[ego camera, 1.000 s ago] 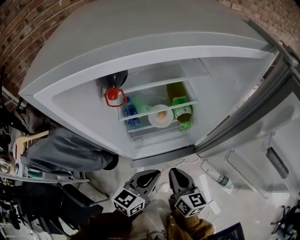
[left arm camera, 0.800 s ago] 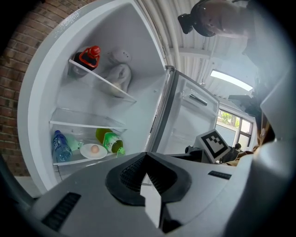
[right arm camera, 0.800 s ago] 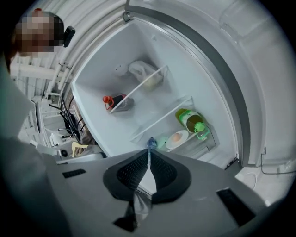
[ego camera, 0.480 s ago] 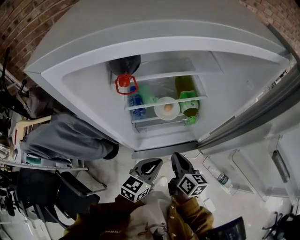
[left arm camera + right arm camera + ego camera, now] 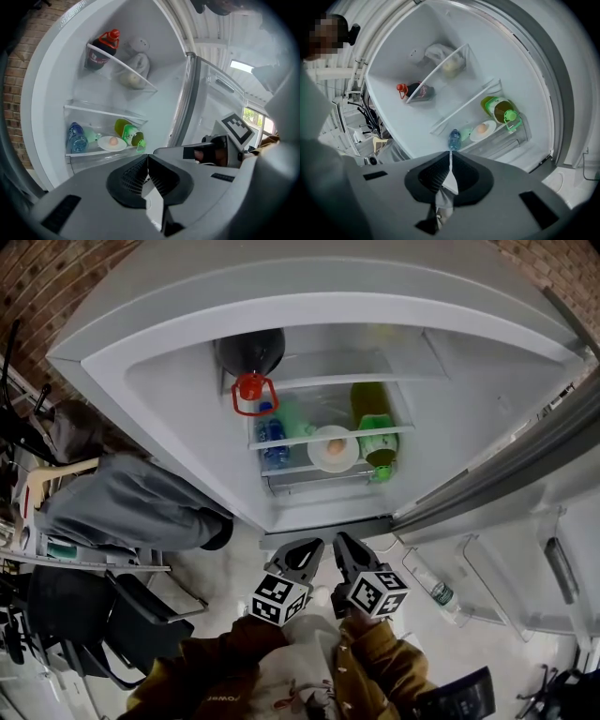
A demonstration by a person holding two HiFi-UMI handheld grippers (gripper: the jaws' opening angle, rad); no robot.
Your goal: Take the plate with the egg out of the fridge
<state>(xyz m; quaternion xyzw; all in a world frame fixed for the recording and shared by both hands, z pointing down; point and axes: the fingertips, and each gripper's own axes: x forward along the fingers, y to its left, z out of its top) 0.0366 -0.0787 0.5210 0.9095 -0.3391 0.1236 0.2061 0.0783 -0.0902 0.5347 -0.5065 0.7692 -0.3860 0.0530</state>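
A white plate (image 5: 334,448) (image 5: 112,143) (image 5: 483,131) carrying a brown egg (image 5: 336,447) (image 5: 113,140) (image 5: 481,128) sits on the lower glass shelf of the open fridge (image 5: 187,399). Both grippers hover side by side in front of the fridge, well short of the shelf. My left gripper (image 5: 309,549) (image 5: 147,157) is shut with nothing between its jaws. My right gripper (image 5: 339,542) (image 5: 450,153) is shut and empty too.
On the plate's shelf stand a blue water bottle (image 5: 272,434) at its left and a green-capped oil jug (image 5: 375,437) at its right. A dark red-capped bottle (image 5: 249,362) lies on the shelf above. The fridge door (image 5: 525,521) hangs open at right, with a small bottle (image 5: 439,592) in its rack.
The view has shifted closer to the fridge. Both grippers have edged forward toward its opening and stay shut.
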